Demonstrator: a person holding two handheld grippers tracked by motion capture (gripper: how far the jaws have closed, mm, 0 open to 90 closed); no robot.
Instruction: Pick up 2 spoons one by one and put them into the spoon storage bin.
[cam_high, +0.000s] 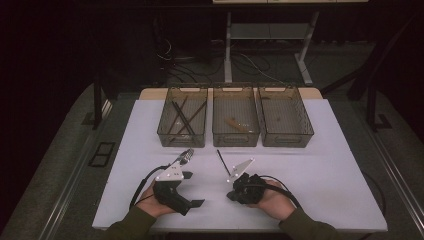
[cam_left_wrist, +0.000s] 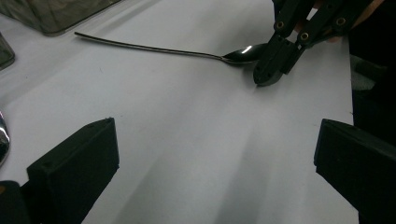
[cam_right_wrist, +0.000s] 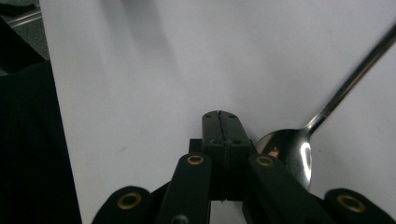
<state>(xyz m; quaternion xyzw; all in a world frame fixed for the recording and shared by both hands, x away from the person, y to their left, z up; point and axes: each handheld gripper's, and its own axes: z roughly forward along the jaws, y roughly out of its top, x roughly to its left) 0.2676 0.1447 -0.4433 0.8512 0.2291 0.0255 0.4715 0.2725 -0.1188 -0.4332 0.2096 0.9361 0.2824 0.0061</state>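
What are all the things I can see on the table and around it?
Table: one, white top, middle of the room.
Bins: three, see-through grey, in a row at the table's far edge.
Long dark sticks: a few, in the left bin; too dim to tell what they are.
Brownish piece: one, in the middle bin.
Spoon: one, shiny metal, lying on the table, its bowl beside the right gripper's tips.
Shiny metal thing: one, on the table near the left gripper; unclear what it is.
Desk legs: pale, behind the table.
Left gripper: black, jaws wide open, nothing between them.
Right gripper: black, jaws shut together, empty.
Hands: two, in green sleeves.
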